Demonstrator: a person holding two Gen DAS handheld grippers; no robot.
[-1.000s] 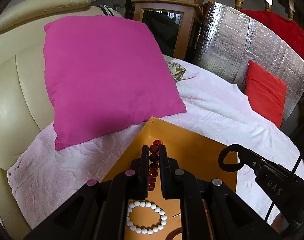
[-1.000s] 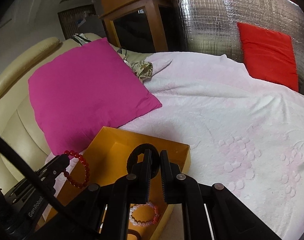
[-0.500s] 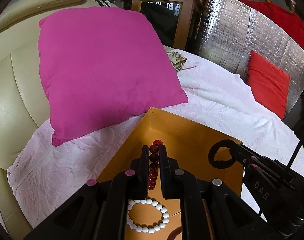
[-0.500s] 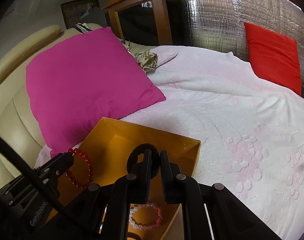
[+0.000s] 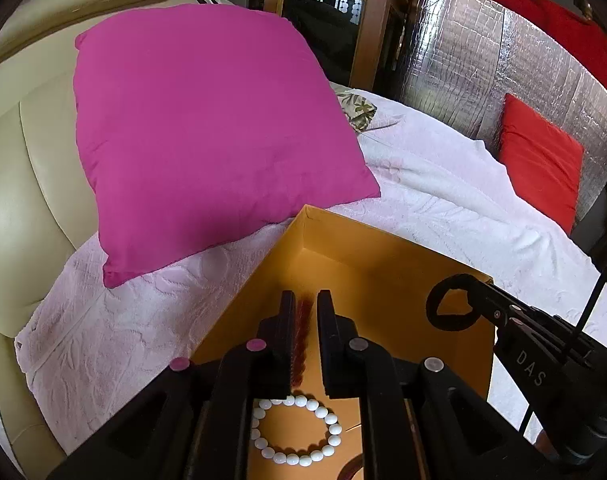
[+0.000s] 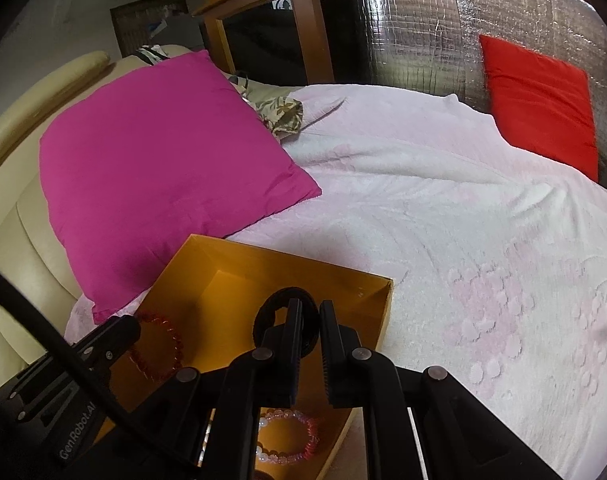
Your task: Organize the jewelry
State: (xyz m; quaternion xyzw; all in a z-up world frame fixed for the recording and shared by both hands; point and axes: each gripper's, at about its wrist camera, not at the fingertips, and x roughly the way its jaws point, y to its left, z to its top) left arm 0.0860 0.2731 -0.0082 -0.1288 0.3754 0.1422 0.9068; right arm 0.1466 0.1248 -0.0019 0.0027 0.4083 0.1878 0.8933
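An open orange box point(image 5: 383, 240) lies on a pink-white bedspread. My left gripper point(image 5: 305, 300) hovers over the box, shut on a dark red bead bracelet point(image 5: 302, 332) that hangs blurred between its fingers. Below it a white bead bracelet point(image 5: 295, 430) lies on the box floor. My right gripper point(image 6: 309, 312) is shut on a black ring-shaped band point(image 6: 273, 310) above the box's right half. A pink bead bracelet point(image 6: 291, 436) lies in the box under it. In the right wrist view the left gripper point(image 6: 123, 328) shows at the left with the red bracelet point(image 6: 159, 344).
A large magenta cushion point(image 5: 207, 128) leans on a cream leather headboard point(image 5: 19, 184) just behind the box. A red cushion point(image 6: 539, 100) stands against a silver foil panel at the far right. A wooden cabinet point(image 6: 271, 40) is at the back. Bedspread point(image 6: 483, 240) stretches to the right.
Both grippers have stayed over the box. The red bracelet now looks blurred, and its top bead no longer pokes above the left fingertips.
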